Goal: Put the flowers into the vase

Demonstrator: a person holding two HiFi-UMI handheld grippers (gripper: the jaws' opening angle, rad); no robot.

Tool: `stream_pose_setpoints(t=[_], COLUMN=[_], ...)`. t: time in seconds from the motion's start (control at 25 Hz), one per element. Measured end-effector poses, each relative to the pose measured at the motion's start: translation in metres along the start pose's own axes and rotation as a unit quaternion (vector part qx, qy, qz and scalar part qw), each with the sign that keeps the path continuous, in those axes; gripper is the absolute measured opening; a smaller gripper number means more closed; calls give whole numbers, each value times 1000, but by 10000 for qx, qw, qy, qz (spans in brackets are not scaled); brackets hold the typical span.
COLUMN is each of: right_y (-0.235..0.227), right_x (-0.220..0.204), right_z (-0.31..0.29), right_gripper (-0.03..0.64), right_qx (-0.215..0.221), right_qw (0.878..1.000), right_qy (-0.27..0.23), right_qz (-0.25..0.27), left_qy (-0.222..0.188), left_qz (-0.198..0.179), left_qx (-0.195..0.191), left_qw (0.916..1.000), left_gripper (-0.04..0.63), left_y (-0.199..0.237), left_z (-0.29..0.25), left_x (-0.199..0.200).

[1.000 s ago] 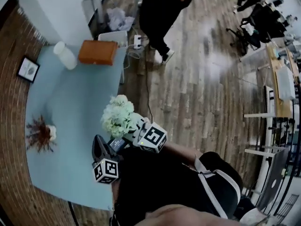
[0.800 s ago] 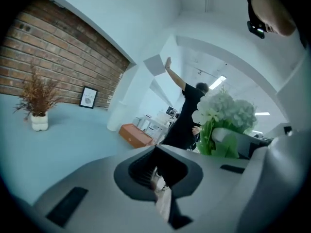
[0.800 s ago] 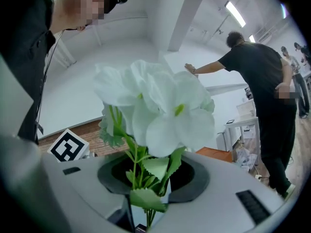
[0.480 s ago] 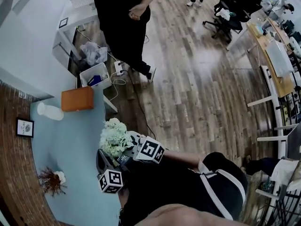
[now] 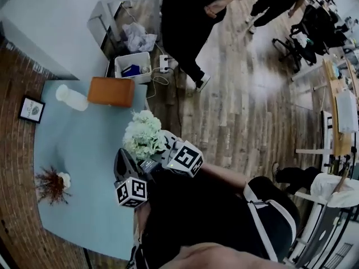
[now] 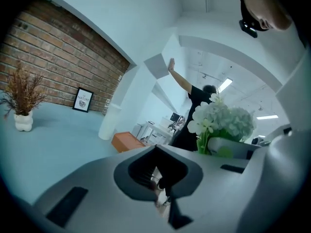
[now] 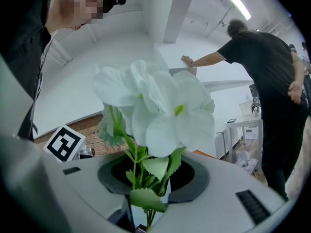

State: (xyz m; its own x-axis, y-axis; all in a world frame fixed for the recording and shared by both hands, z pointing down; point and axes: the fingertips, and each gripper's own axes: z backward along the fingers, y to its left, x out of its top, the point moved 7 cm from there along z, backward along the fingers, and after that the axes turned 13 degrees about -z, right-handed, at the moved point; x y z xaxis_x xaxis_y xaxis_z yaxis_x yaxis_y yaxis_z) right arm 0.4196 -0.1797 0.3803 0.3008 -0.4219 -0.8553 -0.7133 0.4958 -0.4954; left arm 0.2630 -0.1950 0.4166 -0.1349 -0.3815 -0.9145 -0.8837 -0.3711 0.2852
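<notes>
The bunch of white artificial flowers is clamped by its green stems in the right claw, held in the air at the near right edge of the bench. In the right gripper view the claw's jaws stand partly closed on the stems, and the blooms rise above the right claw. The left claw is just to the left of the flowers, over the bench. Its jaws are drawn together with only a sliver between them and nothing in their grip (the left gripper view shows this plainly at the left claw). The tall white vase stands upright at the bench's far left corner, well apart from the flowers, with an orange box just beside it on the right. A small white pot of dried stems sits at the bench's left edge. A framed picture leans on the brick wall behind. Beyond the bench a person in black stands on the wooden floor.
</notes>
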Motion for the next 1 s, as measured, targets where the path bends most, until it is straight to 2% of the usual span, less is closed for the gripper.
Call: stream_pose_setpoints(t=[0.12,0.24,0.36,0.56,0.68,0.84,1.0], right_y=[-14,-15,-10,-22,-28,-42,-66], right_x=[30,50,67,67,67,72,92], right_z=[-37,-76,-104,-151,-172,-190,-222], right_gripper=[161,161,161,161,161,161,161], right_qx=[-2,204,417,417,572,947,1229], right_qw=[10000,9994,9982,9976,9968,9927,9889], right_qy=[-15,201,306,421,514,731,776], right_qz=[51,217,318,360,221,141,291], left_qy=[-229,-466,-626,-559,-613,-582,-750], left_qz=[229,408,403,431,588,674,693], left_qx=[-62,243,515,762,1082,1498,1909], left_qw=[9995,9978,9959,9946,9905,9847,9763], left_gripper=[37,37,37,37,37,37,37], left_y=[16,38,59,104,119,117,127], left_z=[-35,-42,-39,-50,-46,-45,-64], left_x=[25,47,61,60,61,58,66])
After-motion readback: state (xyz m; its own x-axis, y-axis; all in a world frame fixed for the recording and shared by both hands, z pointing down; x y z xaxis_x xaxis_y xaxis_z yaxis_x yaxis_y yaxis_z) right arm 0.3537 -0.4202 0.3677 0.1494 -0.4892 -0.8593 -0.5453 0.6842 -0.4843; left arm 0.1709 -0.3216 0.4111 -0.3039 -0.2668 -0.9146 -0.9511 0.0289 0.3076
